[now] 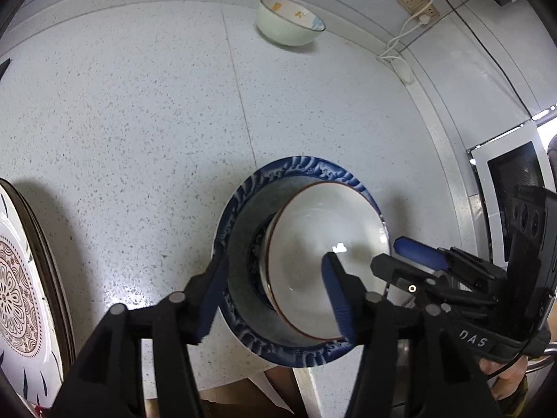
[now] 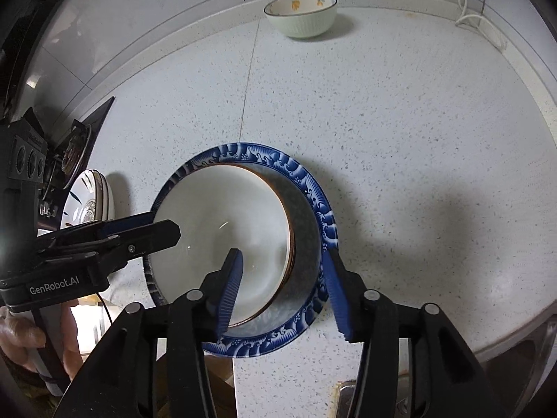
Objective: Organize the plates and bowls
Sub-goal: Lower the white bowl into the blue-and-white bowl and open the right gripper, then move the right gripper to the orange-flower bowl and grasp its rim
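Note:
A white bowl with a brown rim (image 1: 313,254) (image 2: 222,230) sits in a blue-patterned plate (image 1: 289,170) (image 2: 310,188) near the counter's front edge. My left gripper (image 1: 275,292) is open, its jaws astride the left walls of bowl and plate; it also shows in the right wrist view (image 2: 139,230). My right gripper (image 2: 282,296) is open, its jaws astride the right walls; it also shows in the left wrist view (image 1: 410,257). A pale green bowl (image 1: 289,22) (image 2: 301,14) stands at the back by the wall.
A stack of white patterned plates (image 1: 21,278) (image 2: 87,202) stands to the left. The speckled counter (image 1: 139,122) ends just in front of the blue plate. White cable and wall sockets (image 1: 414,0) are at the back right. A dark appliance (image 1: 515,181) stands on the right.

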### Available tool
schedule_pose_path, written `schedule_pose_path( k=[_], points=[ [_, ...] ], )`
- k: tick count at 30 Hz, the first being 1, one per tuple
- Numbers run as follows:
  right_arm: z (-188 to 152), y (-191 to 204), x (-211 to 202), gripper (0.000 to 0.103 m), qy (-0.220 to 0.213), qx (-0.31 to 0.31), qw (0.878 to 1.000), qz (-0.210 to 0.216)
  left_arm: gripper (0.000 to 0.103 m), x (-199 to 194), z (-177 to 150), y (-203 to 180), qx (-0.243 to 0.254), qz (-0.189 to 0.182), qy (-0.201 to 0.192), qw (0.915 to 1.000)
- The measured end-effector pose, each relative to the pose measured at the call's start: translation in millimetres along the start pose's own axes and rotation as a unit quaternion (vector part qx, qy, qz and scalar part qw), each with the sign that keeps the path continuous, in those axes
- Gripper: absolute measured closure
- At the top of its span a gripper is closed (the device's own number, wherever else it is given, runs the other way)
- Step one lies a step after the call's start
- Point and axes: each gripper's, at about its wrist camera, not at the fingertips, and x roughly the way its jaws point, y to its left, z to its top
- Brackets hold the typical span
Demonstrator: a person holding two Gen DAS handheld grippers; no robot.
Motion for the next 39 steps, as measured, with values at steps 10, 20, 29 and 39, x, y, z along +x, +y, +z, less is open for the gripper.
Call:
schedule_pose_path(
  k=[10,20,29,39],
  points=[
    [24.6,-5.4,-25.2,0.029,-0.052,-0.011,0.998,-0.027,0.021,-37.1,18.5,1.9,0.028,0.019,-0.054,0.9979],
    [111.1,-40.6,-20.7,0.028,-0.078,-0.019,0.995,-0.051,0.021,-20.2,120.0,29.2,-0.043,0.005,-0.067,0.9968],
    [214.4,-74.3,29.4,0.028,-0.083,0.010,0.996,-0.011,0.022,45.7,252.6,29.6,-0.076,0.031,-0.074,0.9939],
    [293.1,-82.4,105.9,0.029,-0.069,0.046,0.996,0.042,0.035,114.8,314.7,45.5,-0.097,0.053,-0.047,0.9927]
  ],
)
